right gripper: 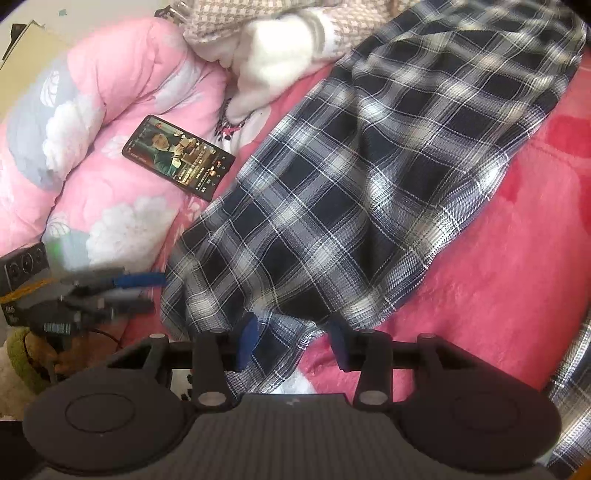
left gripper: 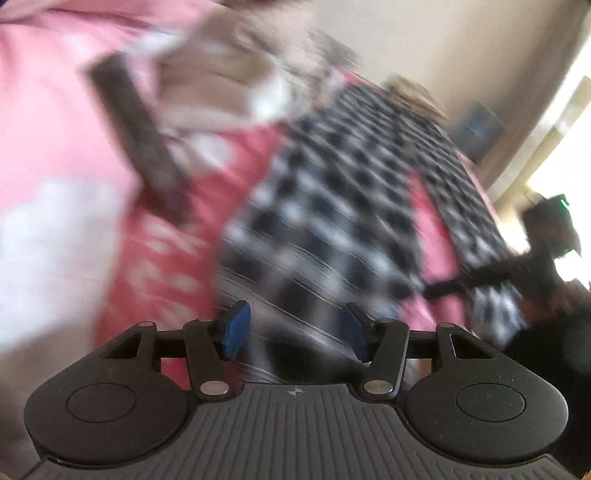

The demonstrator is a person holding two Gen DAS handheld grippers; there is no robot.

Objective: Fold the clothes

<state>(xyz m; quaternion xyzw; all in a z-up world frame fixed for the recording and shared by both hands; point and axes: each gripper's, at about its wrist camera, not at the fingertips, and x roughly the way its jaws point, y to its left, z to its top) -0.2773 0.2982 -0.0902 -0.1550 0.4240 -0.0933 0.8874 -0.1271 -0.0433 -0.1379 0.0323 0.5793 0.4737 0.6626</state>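
Honestly, the left wrist view is smeared: the left gripper (left gripper: 293, 328) hangs with fingers spread over the near end of the plaid garment (left gripper: 343, 192), pinching nothing. A grab through that blur could miss the hem.

From the right wrist view, the right gripper (right gripper: 293, 341) straddles the plaid garment's near hem, whether pinching I cannot tell. The phone (right gripper: 178, 157) lies just left of the plaid; a swung fold could sweep it.

One plaid garment (right gripper: 369, 177), one phone (right gripper: 178, 157), one pink quilt (right gripper: 110, 96), one houndstooth garment (right gripper: 266, 22), two tongs (right gripper: 293, 345).
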